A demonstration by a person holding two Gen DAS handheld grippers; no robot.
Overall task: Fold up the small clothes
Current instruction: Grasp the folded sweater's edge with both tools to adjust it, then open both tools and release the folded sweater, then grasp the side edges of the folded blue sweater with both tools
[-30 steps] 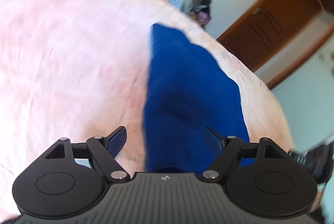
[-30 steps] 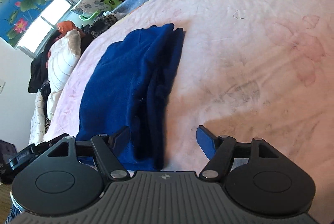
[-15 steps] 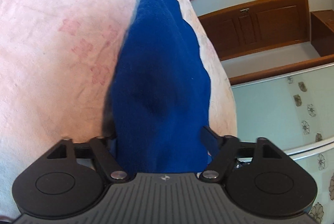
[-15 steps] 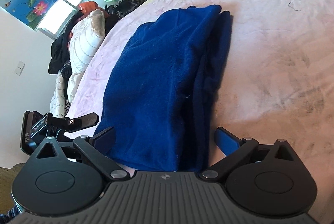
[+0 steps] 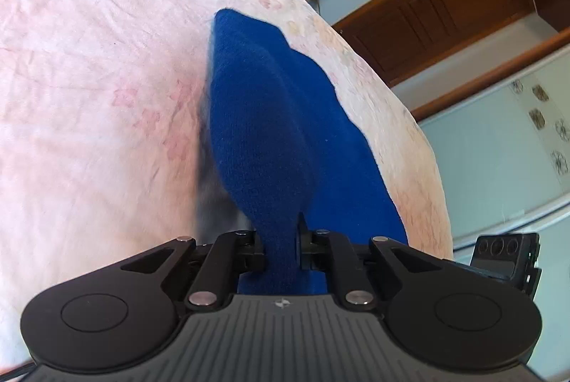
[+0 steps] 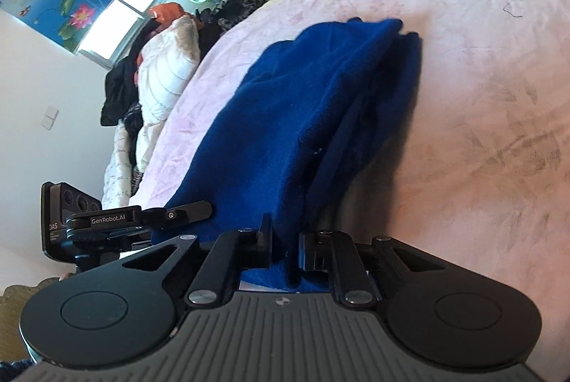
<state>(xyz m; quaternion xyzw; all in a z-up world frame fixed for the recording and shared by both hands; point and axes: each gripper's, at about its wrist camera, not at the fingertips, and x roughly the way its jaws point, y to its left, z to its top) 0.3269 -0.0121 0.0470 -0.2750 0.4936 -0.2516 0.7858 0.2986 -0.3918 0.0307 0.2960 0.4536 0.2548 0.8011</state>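
Observation:
A dark blue fleece garment (image 5: 270, 118) lies folded lengthwise on a pink bedsheet (image 5: 89, 61). My left gripper (image 5: 281, 248) is shut on the garment's near edge, with the cloth bunched between the jaws and lifted a little. In the right wrist view the same garment (image 6: 302, 111) stretches away from me. My right gripper (image 6: 285, 246) is shut on its near edge too. The left gripper (image 6: 142, 218) shows at the left of the right wrist view, at the garment's other near corner. The right gripper's body (image 5: 506, 257) shows at the right of the left wrist view.
The pink sheet (image 6: 481, 97) spreads wide to the right of the garment. Piled clothes and pillows (image 6: 164, 68) lie along the bed's far left side. The bed edge, a wooden door (image 5: 445, 11) and a glass panel are to the right of the left gripper.
Both grippers were open around the garment's near edge one second ago. They have moved in and shut on the cloth, which now rises bunched between the jaws.

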